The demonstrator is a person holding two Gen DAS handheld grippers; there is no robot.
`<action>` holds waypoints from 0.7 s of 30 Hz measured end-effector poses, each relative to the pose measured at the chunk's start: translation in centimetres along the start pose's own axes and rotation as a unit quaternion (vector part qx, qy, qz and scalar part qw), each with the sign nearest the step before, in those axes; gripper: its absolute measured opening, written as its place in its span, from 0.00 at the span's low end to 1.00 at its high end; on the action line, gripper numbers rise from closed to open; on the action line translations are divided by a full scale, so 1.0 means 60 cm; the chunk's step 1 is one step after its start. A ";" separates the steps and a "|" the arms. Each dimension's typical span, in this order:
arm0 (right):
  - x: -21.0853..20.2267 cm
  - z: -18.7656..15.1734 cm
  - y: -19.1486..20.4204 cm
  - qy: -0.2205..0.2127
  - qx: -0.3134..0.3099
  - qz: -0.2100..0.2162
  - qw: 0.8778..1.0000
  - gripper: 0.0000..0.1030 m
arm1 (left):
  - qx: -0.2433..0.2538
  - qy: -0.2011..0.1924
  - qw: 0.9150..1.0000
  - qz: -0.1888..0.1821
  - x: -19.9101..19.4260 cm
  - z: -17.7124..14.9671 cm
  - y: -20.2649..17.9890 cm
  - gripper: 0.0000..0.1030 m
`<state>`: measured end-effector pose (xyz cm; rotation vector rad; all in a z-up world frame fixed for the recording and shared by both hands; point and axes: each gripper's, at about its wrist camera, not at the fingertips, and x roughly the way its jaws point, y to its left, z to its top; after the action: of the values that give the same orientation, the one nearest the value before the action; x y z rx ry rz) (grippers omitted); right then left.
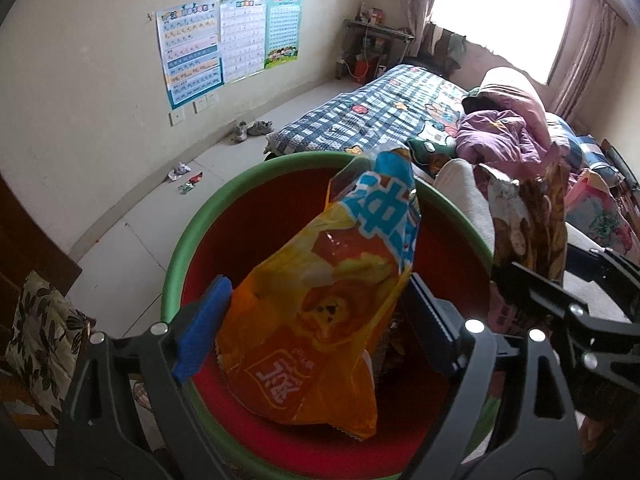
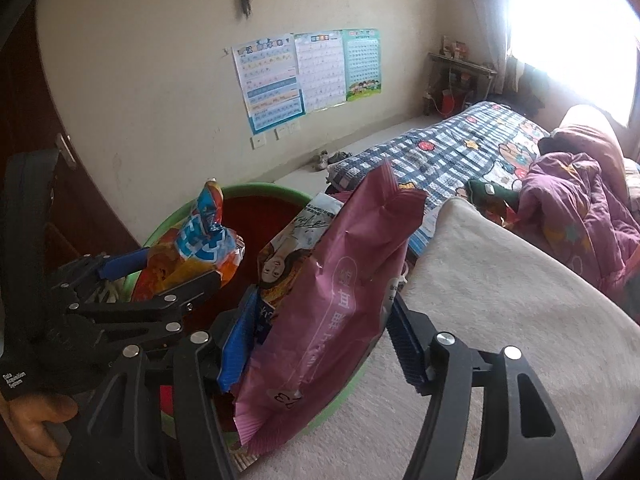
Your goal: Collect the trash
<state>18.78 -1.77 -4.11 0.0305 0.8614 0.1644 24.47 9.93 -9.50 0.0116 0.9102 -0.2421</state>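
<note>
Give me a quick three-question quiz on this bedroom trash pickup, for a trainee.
1. Pick one: the inside of the green-rimmed bin is A) blue, B) red, C) white.
2. True or false: the orange snack bag sits between the fingers of the right gripper.
3. What lies on the floor below the wall posters, next to the bed's corner?
Key: 1 B. 2 False: it is between the fingers of the left gripper; the right gripper has the pink bag. 3 A pair of shoes.
</note>
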 end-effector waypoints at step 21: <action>-0.203 -0.098 -0.096 -0.128 0.083 -0.009 0.988 0.93 | -0.057 -0.105 0.993 -0.013 -0.148 -0.018 -0.064 0.95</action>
<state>7.30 -9.60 0.66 0.1963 0.6161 0.0701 17.59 8.12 -2.87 -0.1289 0.7131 -0.2102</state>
